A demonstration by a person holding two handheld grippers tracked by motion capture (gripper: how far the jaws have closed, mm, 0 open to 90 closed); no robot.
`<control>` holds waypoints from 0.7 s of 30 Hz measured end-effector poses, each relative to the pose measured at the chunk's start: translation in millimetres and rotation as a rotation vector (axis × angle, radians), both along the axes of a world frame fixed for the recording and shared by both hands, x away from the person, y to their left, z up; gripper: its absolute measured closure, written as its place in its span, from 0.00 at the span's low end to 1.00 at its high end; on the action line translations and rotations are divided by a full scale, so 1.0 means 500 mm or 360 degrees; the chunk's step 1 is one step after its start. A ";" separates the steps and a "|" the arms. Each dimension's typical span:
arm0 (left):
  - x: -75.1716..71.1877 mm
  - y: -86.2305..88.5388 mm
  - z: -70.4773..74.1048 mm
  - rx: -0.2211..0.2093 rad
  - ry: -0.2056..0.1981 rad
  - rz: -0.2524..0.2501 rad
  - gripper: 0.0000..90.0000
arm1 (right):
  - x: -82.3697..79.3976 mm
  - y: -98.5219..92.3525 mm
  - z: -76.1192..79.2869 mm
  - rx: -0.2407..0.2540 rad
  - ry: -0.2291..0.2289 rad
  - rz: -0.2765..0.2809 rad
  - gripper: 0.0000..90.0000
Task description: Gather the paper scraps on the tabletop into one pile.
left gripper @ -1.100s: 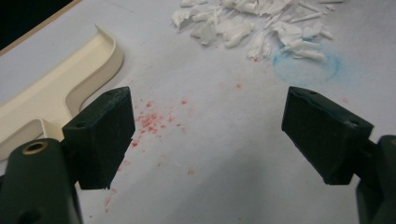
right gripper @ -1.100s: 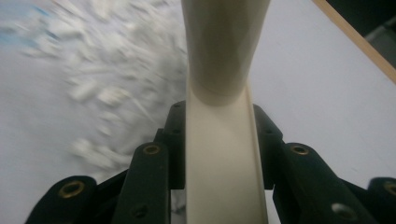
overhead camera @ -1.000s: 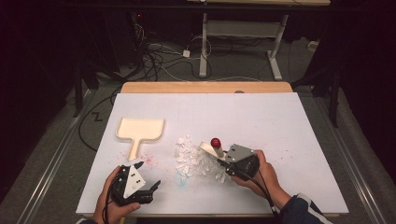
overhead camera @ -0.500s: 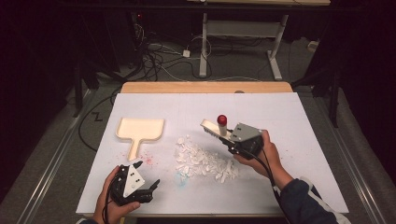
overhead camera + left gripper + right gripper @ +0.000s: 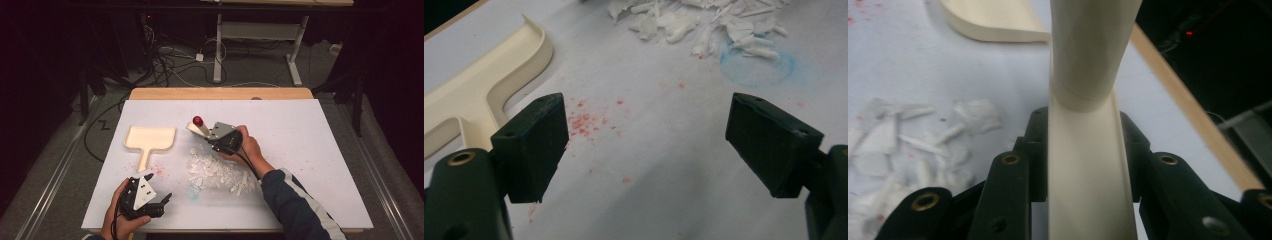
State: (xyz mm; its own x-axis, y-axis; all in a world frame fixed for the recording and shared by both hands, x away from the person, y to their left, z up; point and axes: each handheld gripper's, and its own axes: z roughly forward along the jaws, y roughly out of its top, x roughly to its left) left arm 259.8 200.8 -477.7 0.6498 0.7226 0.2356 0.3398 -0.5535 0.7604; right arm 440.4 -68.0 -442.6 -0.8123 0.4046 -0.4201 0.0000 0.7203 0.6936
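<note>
Our right gripper's [image 5: 212, 134] fingers [image 5: 1013, 165] are clamped tight on the flat cream handle of a small brush [image 5: 201, 128] with a red knob at its far end, while our left gripper's [image 5: 159, 202] fingers [image 5: 531, 145] stand wide apart with nothing between them. From largest to smallest: the white table [image 5: 320, 150] carries everything, and our hands come in from its near edge. Left of centre lies a cream dustpan [image 5: 150, 138], flat on the table with its handle pointing toward us, likely set there so the left gripper, resting on the table just in front of it, can take that handle. The brush is held at the far edge of a heap of white scraps [image 5: 220, 172], angled up and away; we judge it is placed to drag the scraps toward the dustpan. A faint blue ring [image 5: 756, 62] marks the table beside the heap, and tiny red specks [image 5: 589, 122] dot the surface near the pan's handle.
</note>
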 end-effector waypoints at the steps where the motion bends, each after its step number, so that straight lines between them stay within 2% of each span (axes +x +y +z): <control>1: -0.001 0.001 0.000 0.0000 0.0002 0.0000 0.18 | -0.002 0.008 -0.004 -0.0010 0.0013 0.0047 0.76; 4: -0.001 0.003 0.000 0.0001 -0.0013 -0.0002 0.18 | -0.010 0.020 -0.010 -0.0050 0.0016 0.0093 0.76; 5: -0.001 0.003 0.000 0.0001 -0.0010 0.0014 0.18 | -0.019 0.024 -0.014 -0.0060 0.0049 0.0155 0.76; 7: -0.001 0.003 0.001 0.0007 -0.0008 0.0023 0.18 | -0.024 0.023 -0.015 -0.0062 0.0063 0.0182 0.75; 8: -0.001 0.003 0.000 0.0010 -0.0004 0.0030 0.18 | -0.032 0.013 -0.014 -0.0045 0.0102 0.0275 0.75; 9: -0.001 0.003 0.000 0.0010 -0.0004 0.0030 0.18 | -0.032 0.013 -0.014 -0.0045 0.0102 0.0275 0.75; 10: -0.001 0.003 0.000 0.0017 0.0000 0.0037 0.18 | -0.048 -0.001 -0.012 -0.0048 0.0111 0.0381 0.75; 13: -0.001 0.002 0.001 0.0021 0.0000 0.0042 0.18 | -0.066 -0.021 -0.008 -0.0068 0.0115 0.0530 0.75; 15: -0.001 0.001 0.000 0.0022 0.0003 0.0042 0.18 | -0.079 -0.039 -0.004 -0.0062 0.0143 0.0605 0.75; 18: 0.000 0.001 0.000 0.0025 0.0009 0.0042 0.18 | -0.090 -0.056 0.002 -0.0055 0.0158 0.0648 0.75; 19: 0.000 0.000 0.001 0.0030 0.0010 0.0039 0.18 | -0.101 -0.072 0.010 -0.0050 0.0194 0.0710 0.76; 21: -0.001 -0.001 0.001 0.0030 0.0010 0.0036 0.18 | -0.116 -0.085 0.018 -0.0072 0.0181 0.0732 0.76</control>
